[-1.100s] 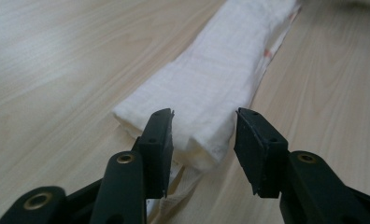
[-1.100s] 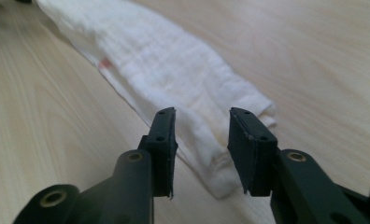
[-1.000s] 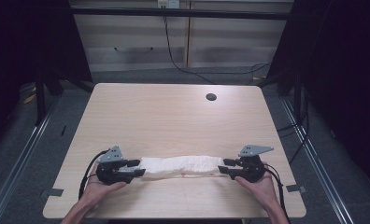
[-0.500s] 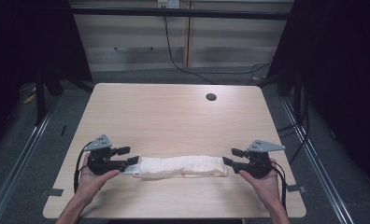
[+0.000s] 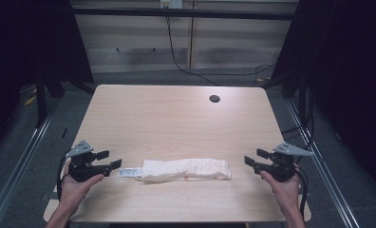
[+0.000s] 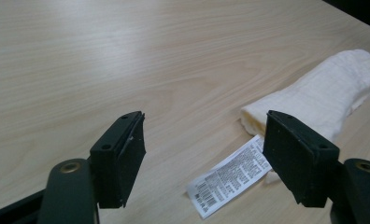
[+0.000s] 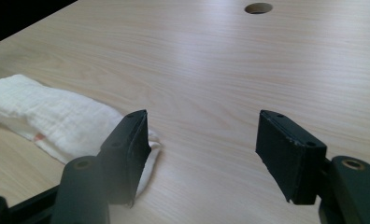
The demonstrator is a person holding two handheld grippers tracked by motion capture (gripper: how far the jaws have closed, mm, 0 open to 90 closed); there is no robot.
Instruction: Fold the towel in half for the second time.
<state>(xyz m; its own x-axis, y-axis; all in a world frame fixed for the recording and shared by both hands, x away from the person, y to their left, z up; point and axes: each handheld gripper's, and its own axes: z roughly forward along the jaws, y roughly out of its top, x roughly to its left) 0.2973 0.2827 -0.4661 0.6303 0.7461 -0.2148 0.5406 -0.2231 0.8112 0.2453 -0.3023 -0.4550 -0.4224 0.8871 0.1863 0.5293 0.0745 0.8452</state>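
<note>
A pale wooden table (image 5: pixel 176 118) has a round hole (image 5: pixel 214 99) near its far edge; nothing lies between the grippers and the cloth. The cloth (image 5: pixel 186 169) is white, folded into a long narrow strip, with a printed label (image 5: pixel 130 172) at its left end. It lies near the front edge, between the left gripper (image 5: pixel 109 159) and right gripper (image 5: pixel 254 157). Both jaws have just been opening and stand wide, empty, clear of the cloth ends.

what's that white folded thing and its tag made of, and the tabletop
White folded cloth: looks like soft woven cotton, matte, with a ribbed, crinkled weave. Printed white label at its end: thin fabric or paper, hard to tell. Pale table: wood-grain laminate, faint sheen.
</note>
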